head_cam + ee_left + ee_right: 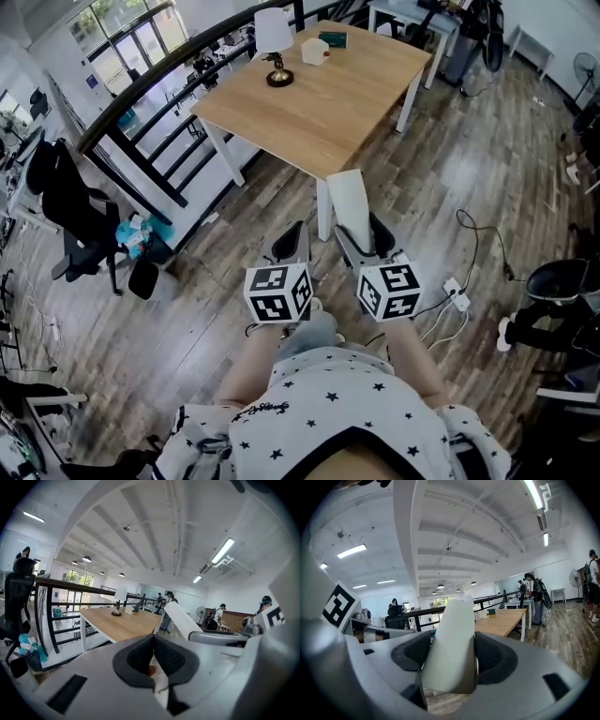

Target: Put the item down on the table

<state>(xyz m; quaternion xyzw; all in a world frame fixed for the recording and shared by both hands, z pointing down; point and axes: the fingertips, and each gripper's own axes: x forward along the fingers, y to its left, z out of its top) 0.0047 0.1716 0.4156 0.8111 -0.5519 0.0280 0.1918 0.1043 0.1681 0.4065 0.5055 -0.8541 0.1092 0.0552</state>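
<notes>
A tall white box-shaped item [349, 200] stands between the pads of my right gripper [362, 236], which is shut on it and holds it above the wood floor, just short of the near corner of the wooden table [319, 103]. In the right gripper view the item [452, 641] fills the gap between both pads of the gripper [451, 657], tilted slightly, with the table [504, 619] ahead. My left gripper [292, 242] hangs beside it, jaws shut on nothing [153, 654]. From the left gripper view the item [180, 618] shows at the right.
On the table's far end stand a lamp [274, 42], a small white box [315, 51] and a green thing [332, 38]. A black railing [159, 89] runs along the left. An office chair [80, 225] sits at left, cables [469, 277] lie right. People stand in the background [218, 616].
</notes>
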